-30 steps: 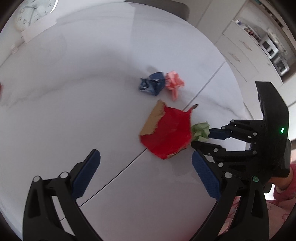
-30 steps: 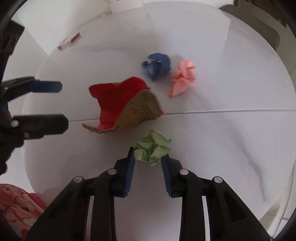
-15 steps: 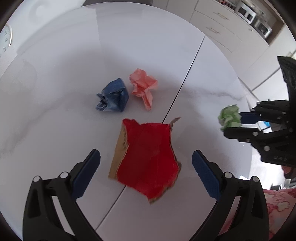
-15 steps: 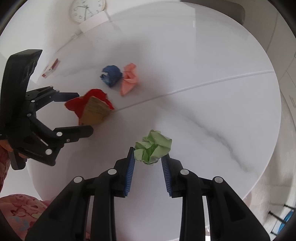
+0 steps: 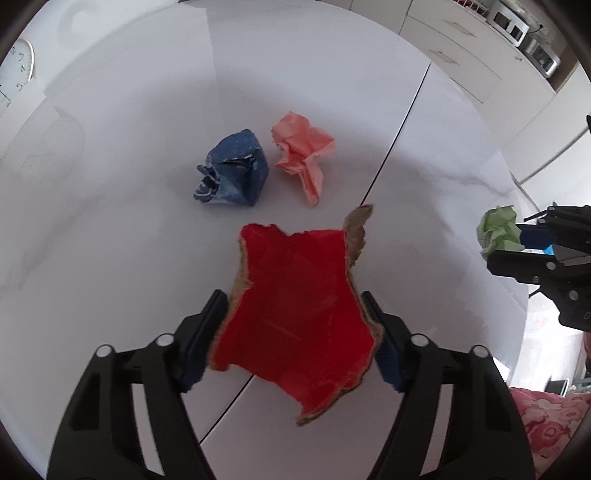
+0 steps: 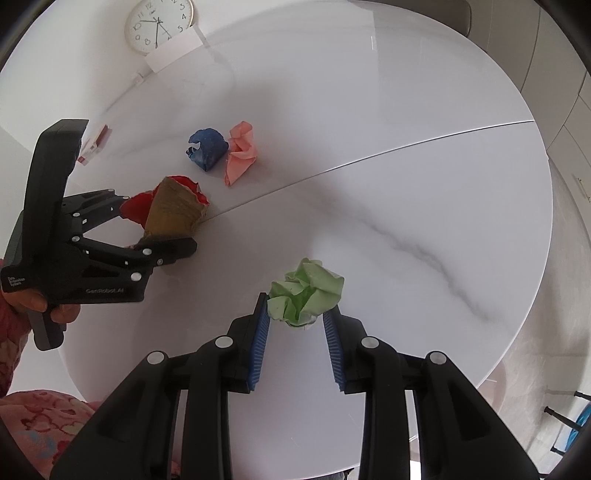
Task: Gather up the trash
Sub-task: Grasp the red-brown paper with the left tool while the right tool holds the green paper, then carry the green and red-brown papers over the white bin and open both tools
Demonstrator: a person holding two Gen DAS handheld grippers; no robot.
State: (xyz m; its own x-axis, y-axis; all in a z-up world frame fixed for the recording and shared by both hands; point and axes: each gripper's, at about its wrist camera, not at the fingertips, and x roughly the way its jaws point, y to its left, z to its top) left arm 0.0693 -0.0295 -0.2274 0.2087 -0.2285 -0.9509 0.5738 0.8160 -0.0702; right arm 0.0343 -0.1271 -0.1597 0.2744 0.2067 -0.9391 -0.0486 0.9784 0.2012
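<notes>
A torn red cardboard piece (image 5: 299,295) with a brown back lies on the white marble table (image 5: 110,240). My left gripper (image 5: 291,306) is closing on it; both pads touch its side edges and it bows up between them, also seen as the cardboard (image 6: 173,210) in the left gripper (image 6: 159,221). My right gripper (image 6: 297,306) is shut on a crumpled green paper ball (image 6: 306,291), held above the table near its edge; the left wrist view shows this ball (image 5: 496,229) at far right. A blue paper ball (image 5: 232,173) and a pink crumpled paper (image 5: 303,151) lie side by side beyond the cardboard.
A wall clock (image 6: 159,26) leans at the table's far side, with a small red and white box (image 6: 94,144) near it. White cabinets (image 5: 461,29) stand behind the table. A seam (image 6: 406,144) crosses the tabletop. A person's hand (image 6: 55,314) holds the left gripper.
My left gripper came down over the red cardboard and its jaws narrowed onto its edges, bending it upward. My right gripper carried the green ball away from the cardboard toward the table's edge.
</notes>
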